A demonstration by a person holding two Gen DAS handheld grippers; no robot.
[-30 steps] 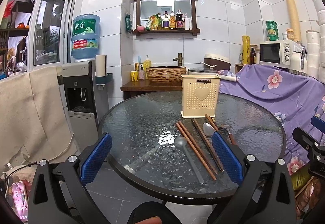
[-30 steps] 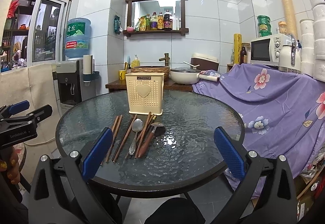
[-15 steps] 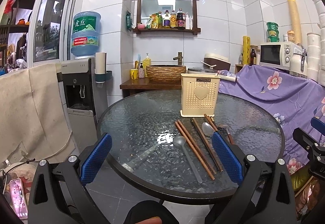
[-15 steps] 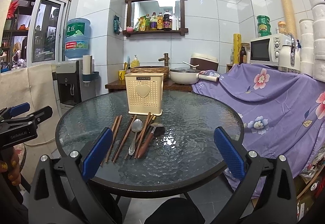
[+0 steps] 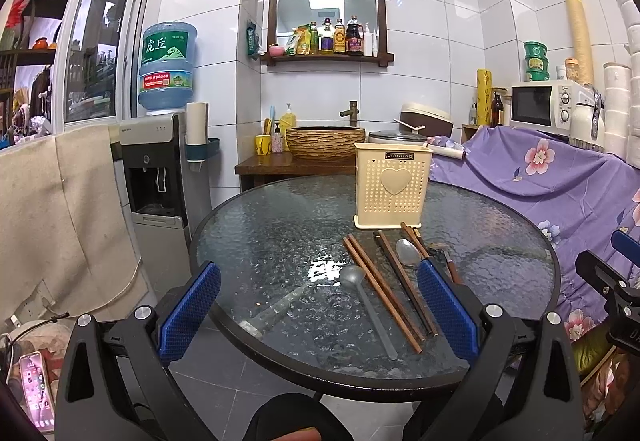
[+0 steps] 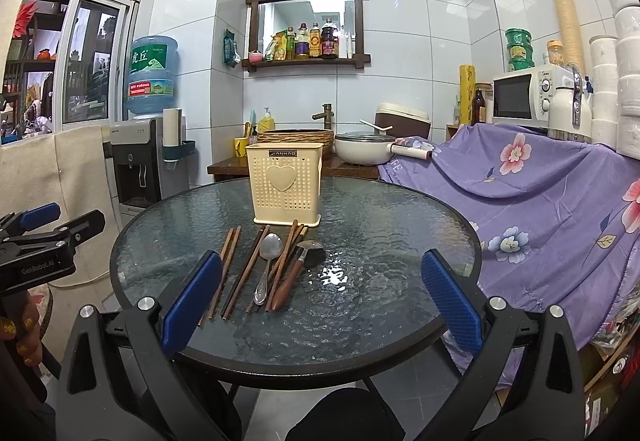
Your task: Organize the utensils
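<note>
A cream perforated utensil holder (image 5: pixel 393 187) (image 6: pixel 286 185) with a heart on it stands upright on the round glass table (image 5: pixel 280 241) (image 6: pixel 400 221). In front of it lie brown chopsticks (image 5: pixel 380 287) (image 6: pixel 244 271), a metal spoon (image 5: pixel 407 252) (image 6: pixel 269 261), a grey long-handled spoon (image 5: pixel 366 305) and a wooden-handled spatula (image 6: pixel 296 273). My left gripper (image 5: pixel 318 309) is open and empty over the table's near edge. My right gripper (image 6: pixel 320 301) is open and empty, just short of the utensils.
A water dispenser (image 5: pixel 160 169) stands left of the table. A purple floral cloth (image 6: pixel 540 193) covers furniture on the right, with a microwave (image 6: pixel 528 97) above. A wooden counter with a woven basin (image 5: pixel 326 143) and a white pot (image 6: pixel 362 153) stands behind.
Both grippers have barely moved; the left view has shifted very slightly. The utensils lie as before.
</note>
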